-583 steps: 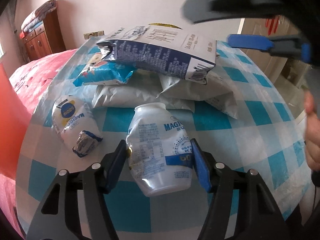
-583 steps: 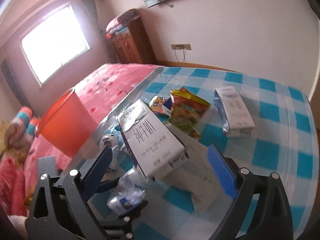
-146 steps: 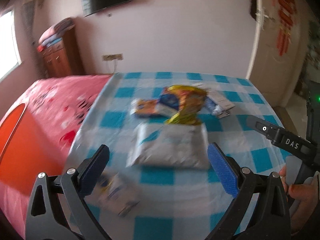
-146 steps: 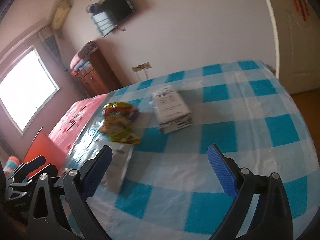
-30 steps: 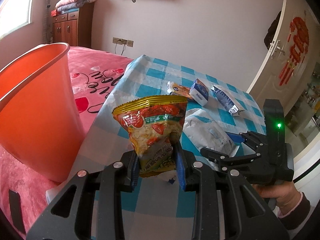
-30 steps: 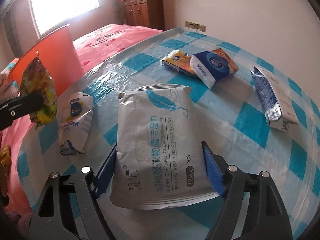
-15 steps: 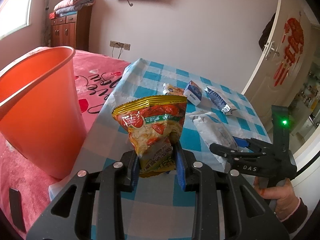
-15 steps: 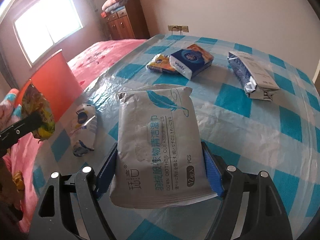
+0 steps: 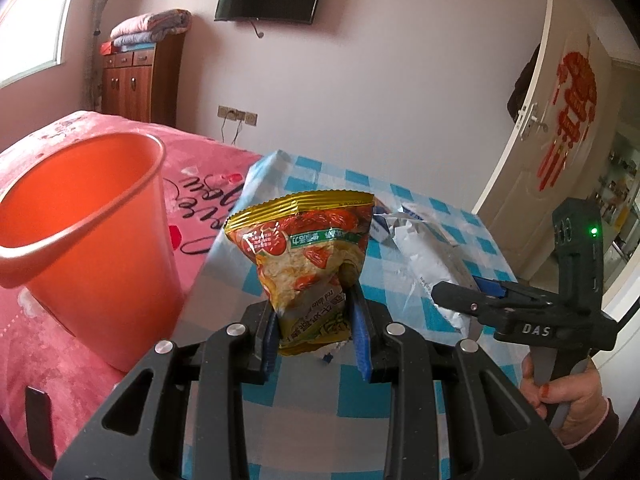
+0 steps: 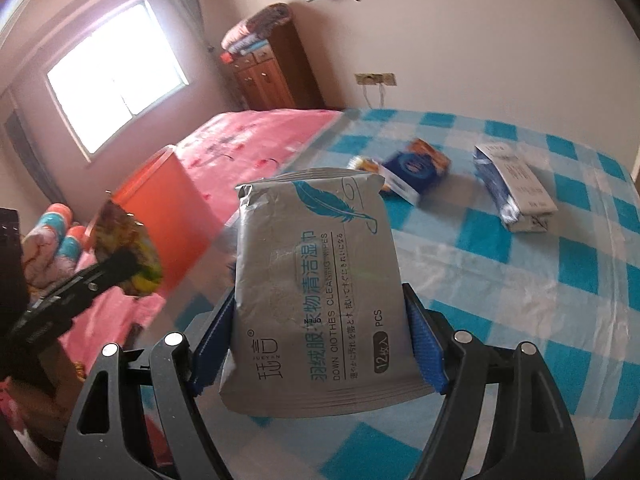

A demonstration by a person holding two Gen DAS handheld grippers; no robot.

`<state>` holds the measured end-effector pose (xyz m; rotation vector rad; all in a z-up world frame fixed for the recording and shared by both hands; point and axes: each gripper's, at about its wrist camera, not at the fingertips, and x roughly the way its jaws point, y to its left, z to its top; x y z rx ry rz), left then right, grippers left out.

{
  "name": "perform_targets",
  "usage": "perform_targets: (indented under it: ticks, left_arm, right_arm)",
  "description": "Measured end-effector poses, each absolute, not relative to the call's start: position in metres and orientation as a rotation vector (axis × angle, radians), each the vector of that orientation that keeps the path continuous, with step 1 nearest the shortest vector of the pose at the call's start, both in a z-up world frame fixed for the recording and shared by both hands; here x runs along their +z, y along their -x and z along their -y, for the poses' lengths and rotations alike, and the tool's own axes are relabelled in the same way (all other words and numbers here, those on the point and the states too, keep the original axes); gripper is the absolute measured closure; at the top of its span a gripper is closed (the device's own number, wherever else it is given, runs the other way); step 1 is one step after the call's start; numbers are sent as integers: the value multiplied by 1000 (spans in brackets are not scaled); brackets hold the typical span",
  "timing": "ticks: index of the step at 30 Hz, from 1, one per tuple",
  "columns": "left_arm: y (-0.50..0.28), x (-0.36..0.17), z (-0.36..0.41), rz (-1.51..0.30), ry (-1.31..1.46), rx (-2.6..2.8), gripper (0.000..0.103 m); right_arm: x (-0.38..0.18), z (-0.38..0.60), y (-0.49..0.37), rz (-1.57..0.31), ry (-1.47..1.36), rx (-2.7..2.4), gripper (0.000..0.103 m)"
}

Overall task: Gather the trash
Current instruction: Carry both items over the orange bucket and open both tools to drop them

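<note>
My left gripper (image 9: 316, 330) is shut on a yellow and red snack bag (image 9: 304, 256) and holds it upright in the air, right of the orange bin (image 9: 84, 232). My right gripper (image 10: 318, 338) is shut on a grey wet-wipes pack (image 10: 316, 288) lifted above the blue-checked table (image 10: 540, 280). In the left wrist view the right gripper (image 9: 472, 296) and the pack (image 9: 432, 256) show at the right. In the right wrist view the left gripper (image 10: 120, 264) with the snack bag (image 10: 128, 248) is at the left, before the bin (image 10: 160, 204).
A blue tissue pack (image 10: 416, 170), a small orange packet (image 10: 366, 166) and a blue-white bag (image 10: 516, 184) lie on the far part of the table. A pink bed (image 9: 200, 172) lies behind the bin. A wooden cabinet (image 9: 136, 80) stands at the wall.
My right gripper has lifted the wipes pack off the table and swung left. My left gripper with the snack bag has risen a little nearer the bin.
</note>
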<state>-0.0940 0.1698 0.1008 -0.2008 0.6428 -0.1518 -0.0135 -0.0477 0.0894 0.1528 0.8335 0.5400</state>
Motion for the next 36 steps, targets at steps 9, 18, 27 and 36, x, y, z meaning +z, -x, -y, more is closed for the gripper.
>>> perform_targets:
  ticks: [9,18,27,36]
  left_arm:
    - [104,133,-210,-543,225,-70,71]
    - [107,164,-269,-443,243,79,71]
    - [87,152,-321,-473,290,194,71]
    - [78,125,-342,-531,322,280,38]
  right_arm:
    - [138,-10,13,-792,-118,685,26]
    - [182,-98,-6,-758,-47,856,26]
    - [198,-179,-35,-757,-1,965,25]
    - [185,-215,-56,-777,-36,979,15]
